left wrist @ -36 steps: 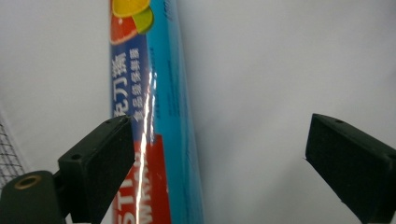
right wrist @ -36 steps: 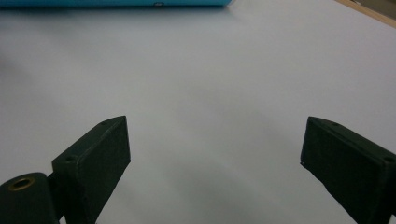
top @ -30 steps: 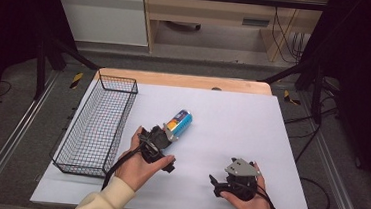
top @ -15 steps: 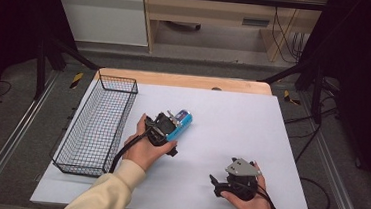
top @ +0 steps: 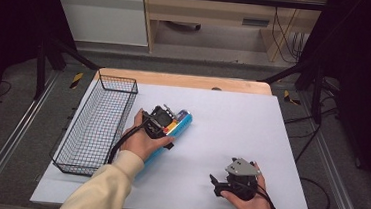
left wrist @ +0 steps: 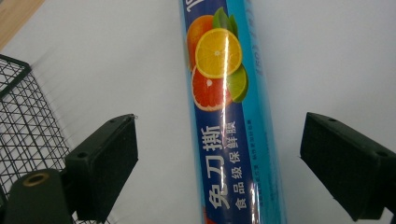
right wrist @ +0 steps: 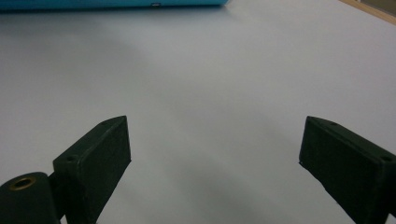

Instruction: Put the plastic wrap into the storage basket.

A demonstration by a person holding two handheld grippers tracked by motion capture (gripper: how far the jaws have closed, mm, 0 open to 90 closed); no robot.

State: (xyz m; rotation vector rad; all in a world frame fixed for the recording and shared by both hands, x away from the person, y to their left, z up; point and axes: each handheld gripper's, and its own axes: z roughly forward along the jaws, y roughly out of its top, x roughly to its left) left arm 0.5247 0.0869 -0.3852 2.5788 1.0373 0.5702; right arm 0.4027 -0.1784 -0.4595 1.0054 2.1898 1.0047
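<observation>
Lying between the spread jaws of the left gripper (left wrist: 219, 154), untouched: the blue box (left wrist: 224, 116)

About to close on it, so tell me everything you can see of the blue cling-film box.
The blue cling-film box is long, slim and glossy, probably cardboard, printed with citrus slices and white Chinese lettering. It lies flat on the white table, right of the wire basket, under the left gripper. It runs lengthwise between that gripper's jaws, which have just been closing, gaps remaining on both sides. Nothing but the table touches it.
</observation>
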